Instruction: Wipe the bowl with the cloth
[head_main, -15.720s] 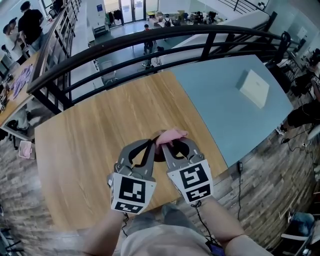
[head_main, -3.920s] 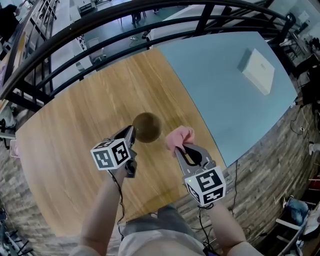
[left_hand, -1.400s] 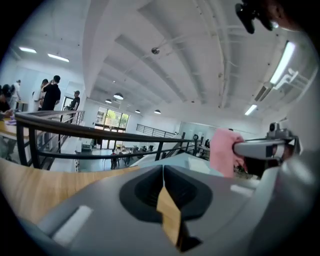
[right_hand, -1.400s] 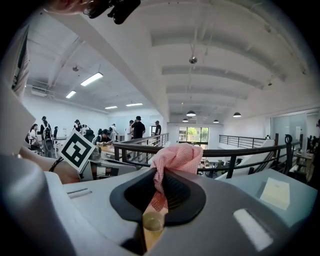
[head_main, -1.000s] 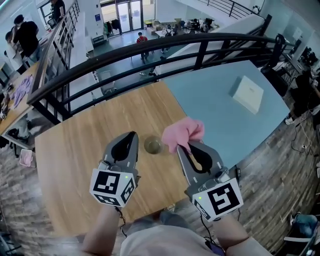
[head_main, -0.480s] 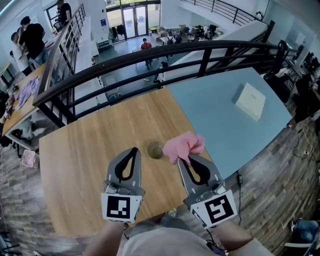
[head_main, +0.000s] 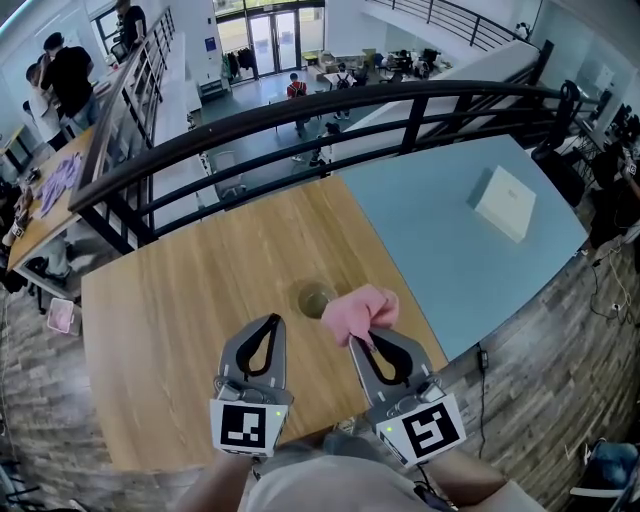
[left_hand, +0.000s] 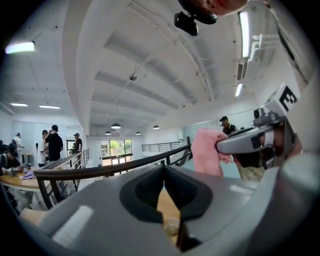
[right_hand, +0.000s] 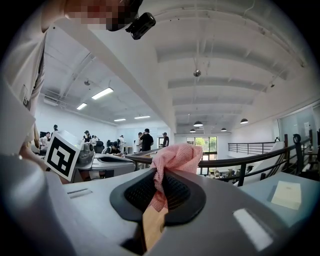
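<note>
Left gripper: pressed together, empty.
Right gripper: pinching pink cloth, drawn back nearer.
Bowl: alone on table; wiping seemingly over.

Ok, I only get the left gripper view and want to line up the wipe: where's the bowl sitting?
Observer: In the head view, the bowl stands on the wooden table, ahead of the left gripper and a little to its right.
Operator: And the cloth against it?
Observer: The cloth shows just right of the bowl, not inside it.
Operator: Grip solid?
Observer: The right gripper view shows the right gripper shut on the cloth, a tail hanging between its jaws.
</note>
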